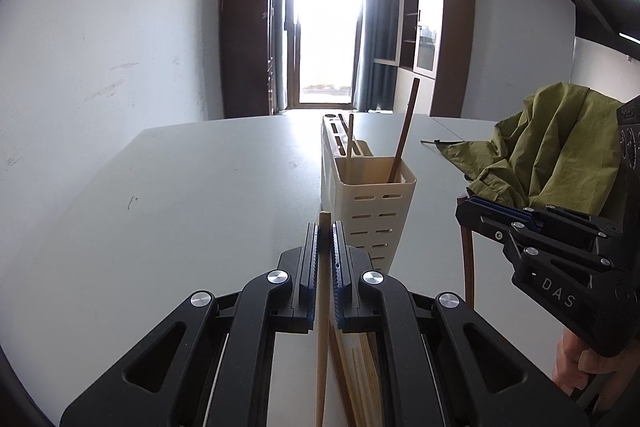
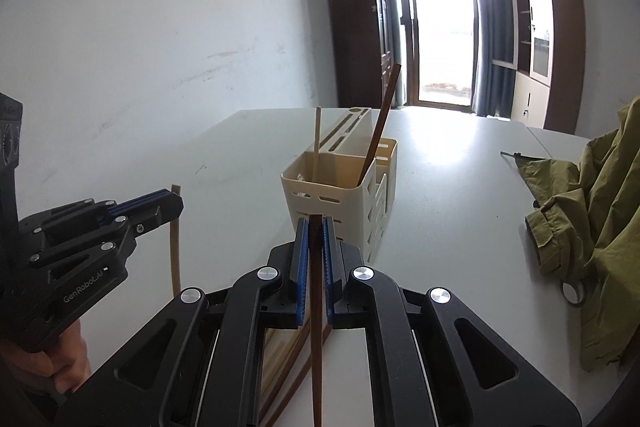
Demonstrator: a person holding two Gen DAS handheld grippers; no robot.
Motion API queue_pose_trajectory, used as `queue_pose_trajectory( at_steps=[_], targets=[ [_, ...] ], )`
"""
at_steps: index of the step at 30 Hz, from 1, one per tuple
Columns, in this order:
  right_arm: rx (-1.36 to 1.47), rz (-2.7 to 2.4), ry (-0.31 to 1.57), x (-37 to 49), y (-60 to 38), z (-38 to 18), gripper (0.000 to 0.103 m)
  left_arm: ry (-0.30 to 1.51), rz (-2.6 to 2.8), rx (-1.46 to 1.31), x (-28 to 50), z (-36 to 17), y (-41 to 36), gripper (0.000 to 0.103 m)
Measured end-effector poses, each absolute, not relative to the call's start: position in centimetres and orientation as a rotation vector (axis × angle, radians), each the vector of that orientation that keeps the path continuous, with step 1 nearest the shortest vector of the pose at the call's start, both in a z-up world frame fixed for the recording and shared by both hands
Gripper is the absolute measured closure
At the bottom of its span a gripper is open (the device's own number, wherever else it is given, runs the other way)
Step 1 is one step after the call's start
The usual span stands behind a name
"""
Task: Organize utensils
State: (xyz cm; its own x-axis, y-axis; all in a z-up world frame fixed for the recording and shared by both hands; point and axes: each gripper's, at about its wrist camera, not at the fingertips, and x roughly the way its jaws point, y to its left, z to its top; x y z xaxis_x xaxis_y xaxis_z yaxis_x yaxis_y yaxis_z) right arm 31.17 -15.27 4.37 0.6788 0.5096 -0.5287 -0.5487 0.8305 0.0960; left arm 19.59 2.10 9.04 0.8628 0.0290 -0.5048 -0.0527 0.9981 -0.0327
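A cream utensil holder (image 1: pixel 366 195) stands on the white table (image 1: pixel 180 195), already holding one pale chopstick (image 1: pixel 350 143) and one dark chopstick (image 1: pixel 404 131) upright in its near compartment. The left gripper (image 1: pixel 325 239) is clamped on a light wooden chopstick (image 1: pixel 322 327), and the right gripper (image 2: pixel 316 235) is clamped on a dark brown chopstick (image 2: pixel 316 327), both above loose chopsticks (image 1: pixel 356 367) lying on the table. An olive garment (image 2: pixel 592 235) lies bunched to the right.
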Motion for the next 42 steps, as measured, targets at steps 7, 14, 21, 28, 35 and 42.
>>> queue_pose_trajectory(
  at_steps=[7,14,21,28,35,42],
  targets=[
    [-0.047,0.616,0.517,31.6,-15.3,6.0,0.095,0.482,-0.012,-0.075,20.2,10.5,1.3,0.097],
    [-0.048,0.630,0.480,31.9,-15.5,7.1,0.095,0.453,-0.040,-0.049,21.3,11.1,0.8,0.097],
    [-0.026,0.623,0.419,32.1,-16.4,9.2,0.095,0.392,-0.050,-0.078,21.6,12.9,1.8,0.097],
    [-0.017,0.612,0.377,33.3,-16.6,10.0,0.095,0.328,-0.060,-0.084,21.6,14.1,1.8,0.097],
    [0.011,0.662,0.254,32.9,-16.8,11.5,0.095,0.246,-0.046,-0.116,22.0,15.3,2.0,0.097],
    [0.031,0.693,0.125,32.6,-17.3,12.7,0.095,0.079,-0.031,-0.143,21.2,16.6,2.3,0.097]
  ],
)
